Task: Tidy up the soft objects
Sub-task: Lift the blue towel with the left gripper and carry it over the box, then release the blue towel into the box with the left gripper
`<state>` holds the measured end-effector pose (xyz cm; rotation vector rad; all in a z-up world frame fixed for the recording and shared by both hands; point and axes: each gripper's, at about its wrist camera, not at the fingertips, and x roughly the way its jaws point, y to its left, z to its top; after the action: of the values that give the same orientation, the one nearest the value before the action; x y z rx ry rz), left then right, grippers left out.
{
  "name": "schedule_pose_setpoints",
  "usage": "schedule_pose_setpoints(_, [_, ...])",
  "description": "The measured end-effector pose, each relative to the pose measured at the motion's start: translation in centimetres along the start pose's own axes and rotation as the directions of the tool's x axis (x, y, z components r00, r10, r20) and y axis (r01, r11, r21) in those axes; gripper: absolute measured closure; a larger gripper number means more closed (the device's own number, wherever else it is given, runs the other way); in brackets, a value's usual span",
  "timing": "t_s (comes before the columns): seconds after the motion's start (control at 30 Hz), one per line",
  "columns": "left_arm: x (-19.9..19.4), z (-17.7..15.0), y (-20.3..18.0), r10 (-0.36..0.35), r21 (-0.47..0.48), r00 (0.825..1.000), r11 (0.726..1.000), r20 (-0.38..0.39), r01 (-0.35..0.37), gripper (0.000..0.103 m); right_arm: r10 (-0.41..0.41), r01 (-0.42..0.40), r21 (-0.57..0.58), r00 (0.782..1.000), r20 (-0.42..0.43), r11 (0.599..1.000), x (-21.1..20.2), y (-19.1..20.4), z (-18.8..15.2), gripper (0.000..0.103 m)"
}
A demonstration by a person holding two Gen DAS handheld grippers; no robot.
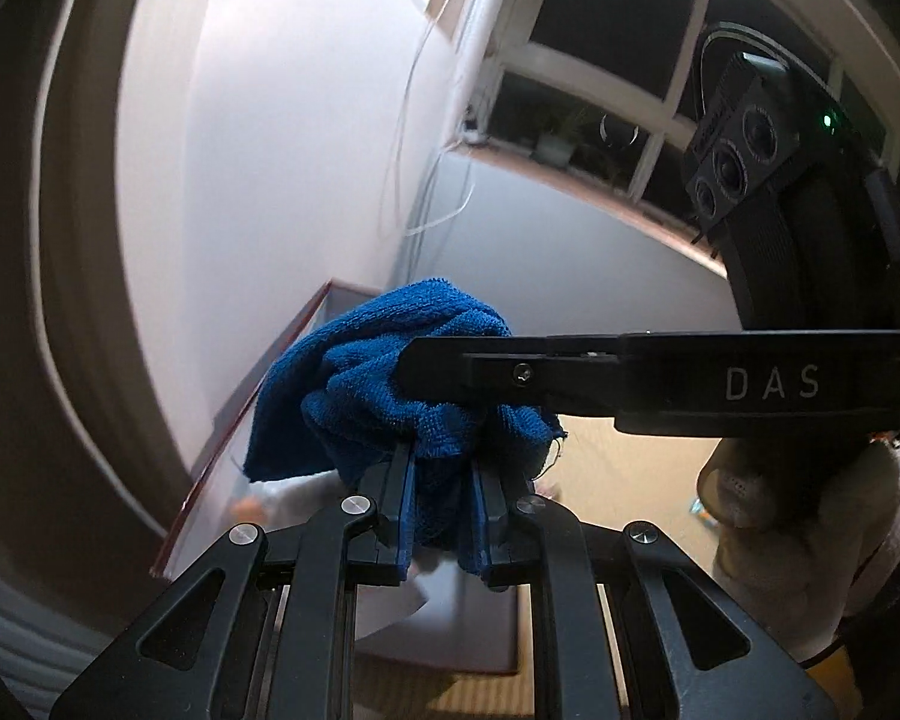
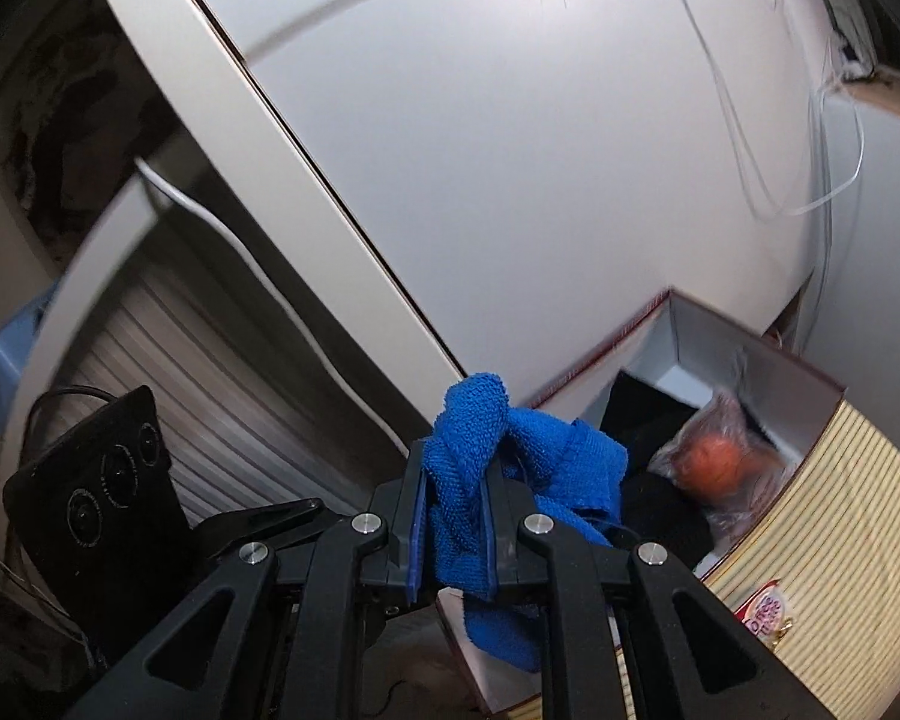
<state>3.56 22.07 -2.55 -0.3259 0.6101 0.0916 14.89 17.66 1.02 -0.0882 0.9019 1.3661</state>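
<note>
A blue terry towel (image 1: 384,384) is bunched up and held in the air by both grippers. My left gripper (image 1: 444,468) is shut on its lower folds. My right gripper (image 2: 456,480) is shut on another part of the same towel (image 2: 480,456); it also shows in the left wrist view (image 1: 450,375), reaching in from the right across the towel. Below and right of the right gripper stands an open cardboard box (image 2: 822,480) with striped sides. Inside it lie a dark cloth (image 2: 654,438) and an orange object in a clear plastic bag (image 2: 714,456).
A white wall and a white cabinet panel (image 2: 306,180) fill the background. The box's rim (image 1: 234,414) shows below the towel in the left wrist view. A cream plush toy (image 1: 804,540) sits at the right. A dark window (image 1: 606,78) with a sill is behind.
</note>
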Motion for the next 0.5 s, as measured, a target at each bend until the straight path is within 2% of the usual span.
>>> schedule_pose_setpoints(0.17, [1.7, -1.7, 1.4, 0.044, -0.018, 0.996, 0.999, -0.074, -0.046, 0.090, -0.010, 0.012, 0.031, 0.998, -0.064, 0.999, 2.9, -1.3, -1.3, 0.090])
schedule_pose_setpoints(0.33, [3.0, -3.3, 2.9, 0.106, -0.022, 0.985, 0.994, -0.139, -0.110, 0.090, -0.054, 0.060, 0.047, 0.993, -0.105, 0.997, 4.7, -2.1, -2.4, 0.087])
schedule_pose_setpoints(0.37, [3.1, -3.5, 3.0, 0.121, -0.015, 0.982, 0.992, -0.144, -0.124, 0.090, -0.066, 0.072, 0.047, 0.991, -0.113, 0.996, 4.9, -2.3, -2.5, 0.084])
schedule_pose_setpoints(0.5, [3.3, -4.1, 3.5, 0.166, 0.008, 0.974, 0.986, -0.156, -0.167, 0.090, -0.084, 0.089, 0.044, 0.990, -0.112, 0.995, 4.8, -2.6, -2.9, 0.060])
